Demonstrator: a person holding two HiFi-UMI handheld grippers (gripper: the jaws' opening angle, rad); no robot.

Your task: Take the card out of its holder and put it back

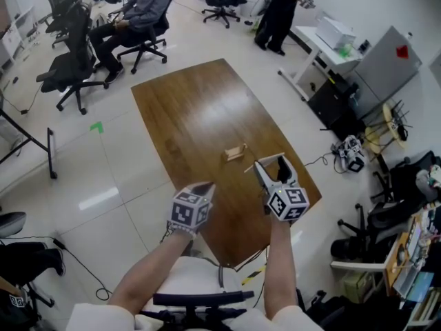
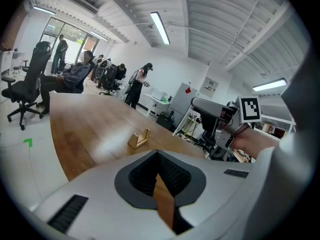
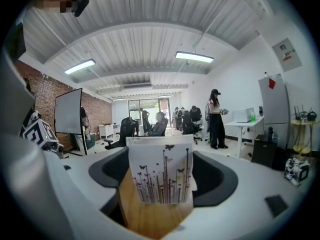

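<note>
A white card [image 3: 160,174] printed with dark stems and butterflies stands upright between the jaws of my right gripper [image 3: 161,156], facing its camera, and the jaws stand wide and shut on its side edges. In the head view the right gripper [image 1: 271,163] hovers over the near right part of the wooden table [image 1: 193,105]. Just beyond it, slightly left, sits the small wooden card holder [image 1: 234,152] with an empty slot. The same holder [image 2: 139,139] shows ahead of my left gripper [image 2: 158,156], whose jaws are shut with nothing in them. That left gripper [image 1: 205,187] hangs over the table's near edge.
A seated person [image 1: 138,16] on an office chair and several black chairs [image 1: 69,67] are past the table's far end. Another person [image 1: 279,12] stands by a white desk [image 1: 324,43] at the right. Cables and equipment [image 1: 351,150] lie on the floor to the right.
</note>
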